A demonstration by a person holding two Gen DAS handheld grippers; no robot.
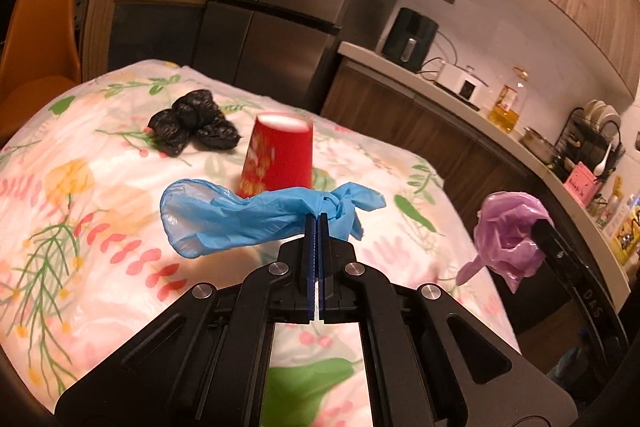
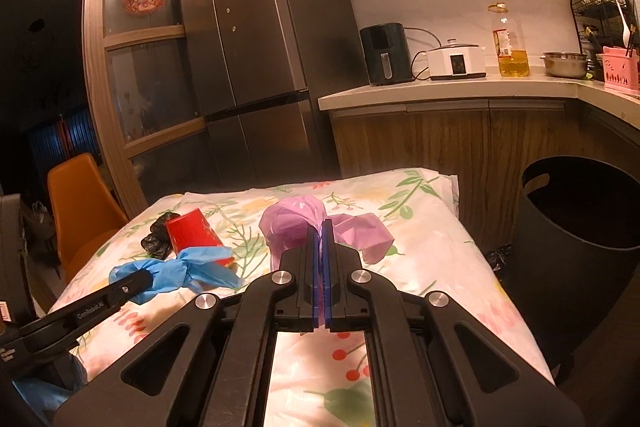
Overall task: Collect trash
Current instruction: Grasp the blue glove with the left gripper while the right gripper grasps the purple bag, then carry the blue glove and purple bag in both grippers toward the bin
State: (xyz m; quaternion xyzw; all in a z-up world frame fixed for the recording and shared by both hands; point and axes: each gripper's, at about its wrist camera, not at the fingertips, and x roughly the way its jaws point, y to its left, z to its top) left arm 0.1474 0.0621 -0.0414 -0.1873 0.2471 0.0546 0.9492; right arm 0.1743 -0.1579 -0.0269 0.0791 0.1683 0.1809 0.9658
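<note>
A crumpled blue disposable glove (image 1: 256, 219) hangs in the air above a table covered with a floral cloth (image 1: 80, 195). The left gripper (image 1: 317, 223) has its two fingers pressed together on the glove near its knotted finger end, so the open cuff droops to the left. The right gripper (image 2: 321, 231) is likewise clamped, its fingers pinching a scrunched lilac plastic bag (image 2: 304, 223) held above the cloth toward the table's right edge.

Just behind the glove, an upside-down red paper cup (image 1: 278, 155) stands on the cloth near the middle of the table. A crumpled black plastic bag (image 1: 192, 125) lies on the cloth beyond the cup, toward the far left corner.

Off the right edge of the table, on the floor, stands a tall black bin (image 2: 576, 251) with an open top; its inside is too dark to make out. Behind the table is a dark steel refrigerator (image 2: 256, 43), with an orange chair (image 2: 80, 203) to its left. A kitchen counter (image 2: 440, 89) runs to the right, carrying a dark air fryer (image 2: 386, 53), a white cooker (image 2: 456, 61), a bottle of cooking oil (image 2: 510, 45) and a dish rack (image 2: 600, 7).
</note>
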